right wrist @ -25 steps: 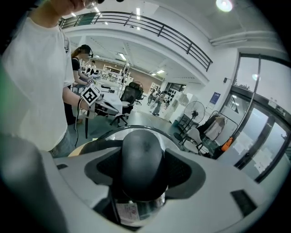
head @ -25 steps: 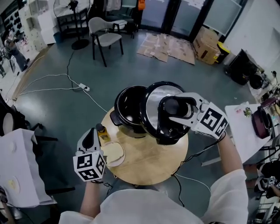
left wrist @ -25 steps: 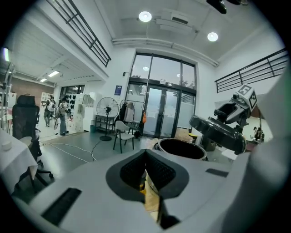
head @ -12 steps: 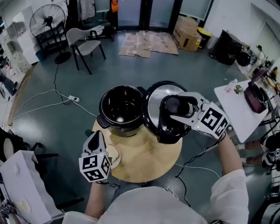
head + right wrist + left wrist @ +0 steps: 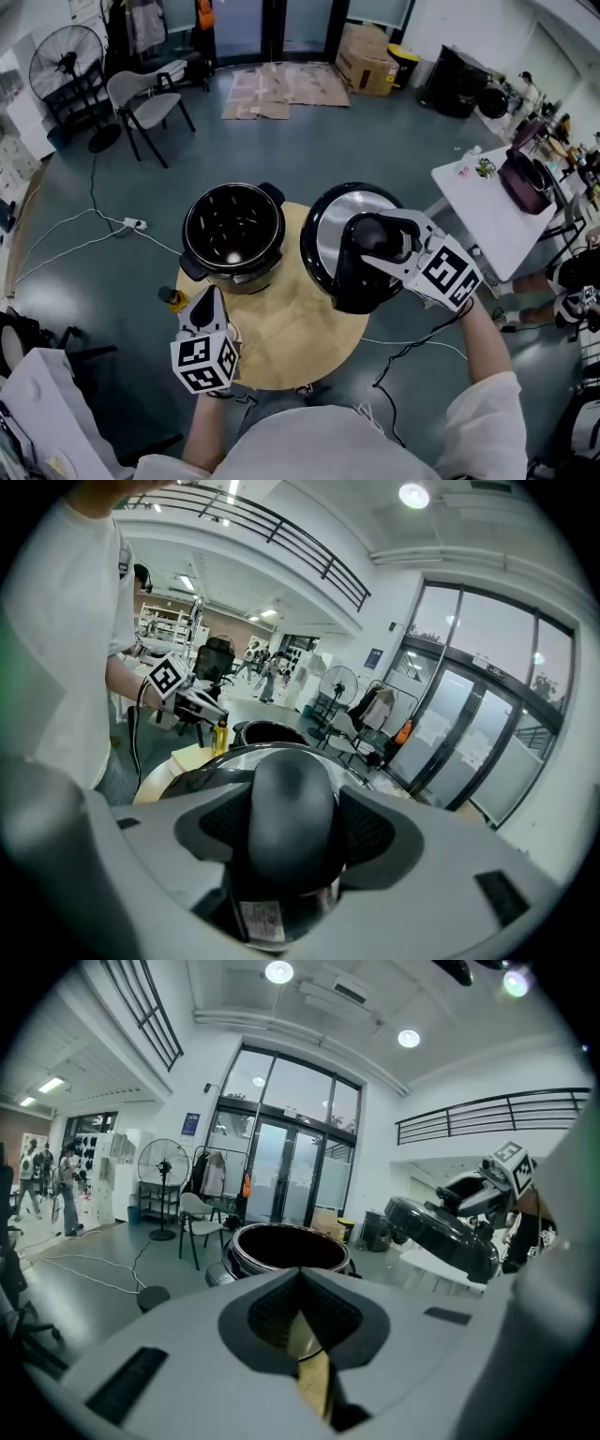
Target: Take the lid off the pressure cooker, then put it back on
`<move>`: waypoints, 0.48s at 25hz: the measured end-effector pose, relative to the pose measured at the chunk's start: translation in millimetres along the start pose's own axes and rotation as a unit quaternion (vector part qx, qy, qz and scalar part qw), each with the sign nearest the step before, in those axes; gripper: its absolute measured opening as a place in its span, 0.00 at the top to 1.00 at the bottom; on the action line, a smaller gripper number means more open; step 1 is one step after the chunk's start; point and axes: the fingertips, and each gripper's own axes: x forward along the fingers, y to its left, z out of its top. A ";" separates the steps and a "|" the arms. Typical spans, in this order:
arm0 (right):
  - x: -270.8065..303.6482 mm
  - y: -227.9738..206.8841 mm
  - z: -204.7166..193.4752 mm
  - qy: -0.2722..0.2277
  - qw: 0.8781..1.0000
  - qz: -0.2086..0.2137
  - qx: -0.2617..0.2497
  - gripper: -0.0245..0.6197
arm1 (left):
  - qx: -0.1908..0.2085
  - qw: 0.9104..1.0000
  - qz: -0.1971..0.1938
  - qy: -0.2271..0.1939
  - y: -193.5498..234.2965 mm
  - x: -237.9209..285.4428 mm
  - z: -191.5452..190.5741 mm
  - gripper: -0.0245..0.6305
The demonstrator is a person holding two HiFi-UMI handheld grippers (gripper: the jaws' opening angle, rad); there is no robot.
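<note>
Black lid (image 5: 323, 234), silvery centre, rounded handle (image 5: 291, 817) in right claw (image 5: 375, 240)

The person wears a loose white top (image 5: 319, 448) whose wide sleeves (image 5: 487, 403) end above the forearms. Each hand carries a pale grey, smooth-shelled tool: the left gripper (image 5: 208, 294) and the right gripper (image 5: 371, 240) share the same moulded body, with dark, finely ribbed pads (image 5: 382, 832) set into black hollows and small dark slots in the shell. Behind each sits a white cube (image 5: 200, 364) printed with black square markers. A thin black cable (image 5: 131, 747) hangs below the left wrist
</note>
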 end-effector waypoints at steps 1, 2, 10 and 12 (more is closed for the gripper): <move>-2.1 1.8 -5.4 0.001 1.000 -0.004 0.006 0.51 | 0.002 1.000 -0.004 0.004 -3.1 1.4 -2.6 0.97; -4.2 3.8 -11.1 0.001 1.000 -0.008 0.014 0.51 | 0.005 1.000 -0.007 0.007 -6.3 2.9 -5.4 0.97; -2.4 29.5 -52.0 0.010 0.998 -0.003 0.062 0.51 | 0.015 0.999 -0.014 0.037 -20.3 6.6 -30.8 0.97; 3.6 36.6 -60.8 0.013 0.997 0.000 0.071 0.51 | 0.021 0.999 -0.014 0.045 -19.6 6.4 -37.7 0.97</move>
